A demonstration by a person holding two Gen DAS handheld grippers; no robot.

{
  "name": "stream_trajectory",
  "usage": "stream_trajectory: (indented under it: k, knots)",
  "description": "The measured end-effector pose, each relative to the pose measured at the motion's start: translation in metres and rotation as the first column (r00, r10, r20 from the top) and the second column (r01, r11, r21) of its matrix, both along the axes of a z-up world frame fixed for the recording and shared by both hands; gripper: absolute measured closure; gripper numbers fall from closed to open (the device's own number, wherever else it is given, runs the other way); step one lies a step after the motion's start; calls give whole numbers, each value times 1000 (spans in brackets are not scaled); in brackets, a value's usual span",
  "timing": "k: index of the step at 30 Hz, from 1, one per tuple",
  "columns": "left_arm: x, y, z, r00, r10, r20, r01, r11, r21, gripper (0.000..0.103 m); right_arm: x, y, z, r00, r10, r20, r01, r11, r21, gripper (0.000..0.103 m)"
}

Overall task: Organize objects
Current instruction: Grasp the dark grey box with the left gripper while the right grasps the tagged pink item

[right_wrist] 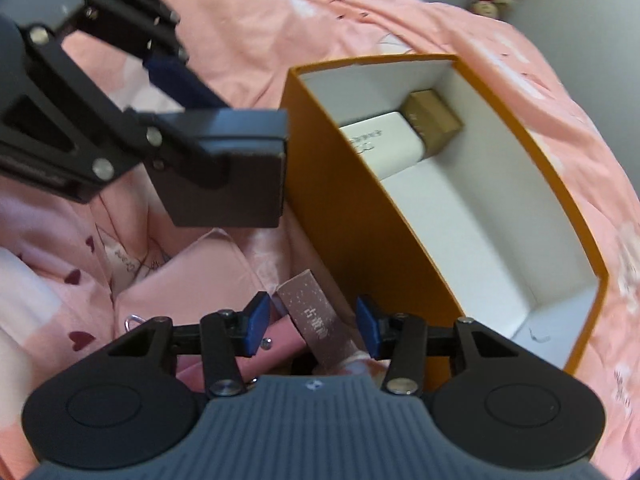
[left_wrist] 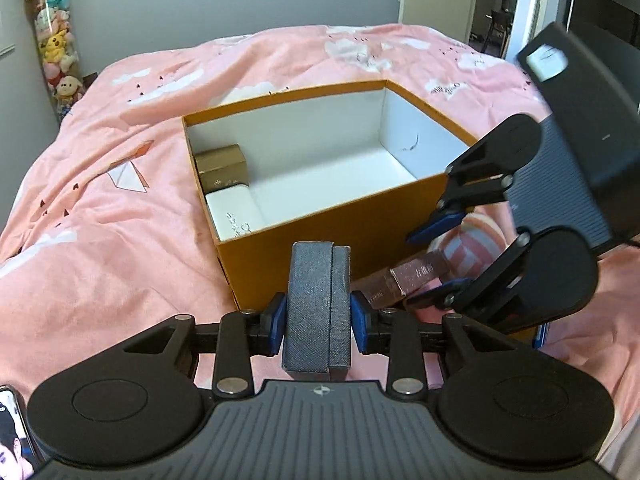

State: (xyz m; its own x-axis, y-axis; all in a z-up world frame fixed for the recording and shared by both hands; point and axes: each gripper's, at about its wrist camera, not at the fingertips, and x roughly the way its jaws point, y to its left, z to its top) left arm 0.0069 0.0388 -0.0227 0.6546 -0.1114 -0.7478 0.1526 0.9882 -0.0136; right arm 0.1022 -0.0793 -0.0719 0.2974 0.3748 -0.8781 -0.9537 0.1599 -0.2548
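Left gripper [left_wrist: 319,316] clamping grey box [left_wrist: 316,312] near orange box [left_wrist: 320,240] rim, right gripper [right_wrist: 312,320] apart.

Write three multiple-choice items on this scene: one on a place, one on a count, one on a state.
1. Where is the gold box?
A. in a corner of the orange box
B. on the bedspread
C. in a hand-held gripper

2. How many items lie inside the orange box?
A. none
B. two
C. four

3. What is the left hand-held gripper doing?
A. hanging open and empty
B. clamping the grey box
C. clamping the pink box

Answers:
1. A: the gold box sits in a corner, beside the white box.
2. B: only the gold and white boxes are inside.
3. B: both blue pads press the grey box's sides; the pink box lies between the right hand-held gripper's open jaws.
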Motion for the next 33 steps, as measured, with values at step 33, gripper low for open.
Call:
stream_trajectory:
  k: [33]
  knots:
    - [48,24,81,972,161,171,-105,949,-299,65,12,-60,125,974,-205,101,153,913,379,79]
